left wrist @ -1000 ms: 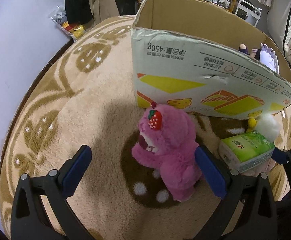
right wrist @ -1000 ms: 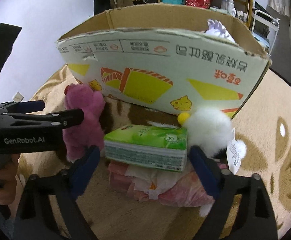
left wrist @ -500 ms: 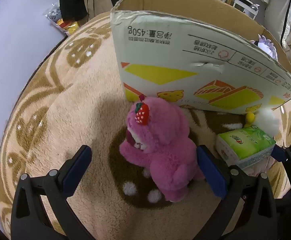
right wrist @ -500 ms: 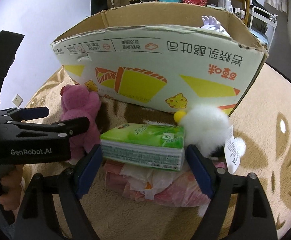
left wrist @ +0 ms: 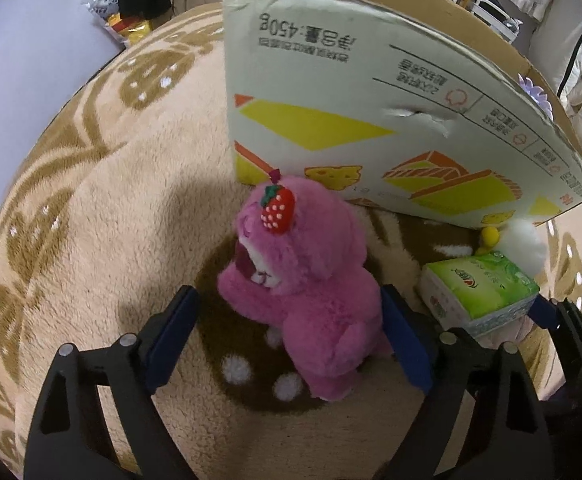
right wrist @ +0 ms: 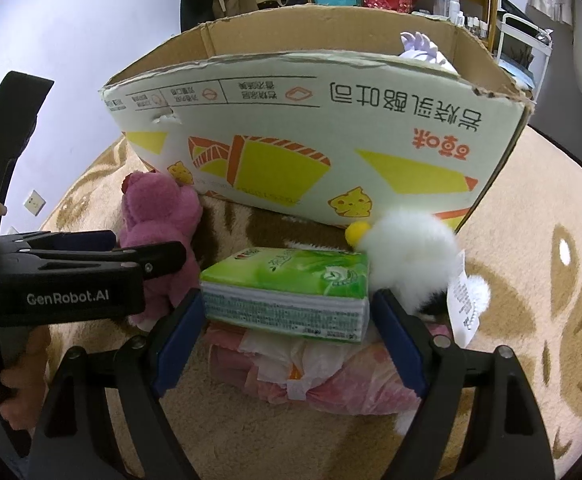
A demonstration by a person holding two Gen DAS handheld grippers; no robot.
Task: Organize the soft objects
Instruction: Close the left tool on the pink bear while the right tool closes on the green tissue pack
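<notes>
A pink plush bear (left wrist: pixel 315 280) with a strawberry on its head sits on the rug in front of the cardboard box (left wrist: pixel 331 100). My left gripper (left wrist: pixel 287 298) straddles it and its jaws are closing. The right pad touches the bear's side, while the left pad stands a little apart. A green tissue pack (right wrist: pixel 287 284) lies on a pink plastic bag (right wrist: pixel 331 380). My right gripper (right wrist: pixel 287 300) has a pad tip against each end of the pack. A white fluffy toy (right wrist: pixel 411 252) with a yellow beak lies just behind it.
The tall box wall (right wrist: pixel 291 128) stands right behind all the items, and a pale purple thing (right wrist: pixel 419 46) shows inside. A hand (right wrist: pixel 15 380) holds the left gripper at the left edge. A beige patterned rug (left wrist: pixel 91 200) spreads to the left, and clutter lies by the far wall.
The left jaws have narrowed around the bear, and the view has tipped closer onto it. The right jaws drew in slightly onto the tissue pack's ends.
</notes>
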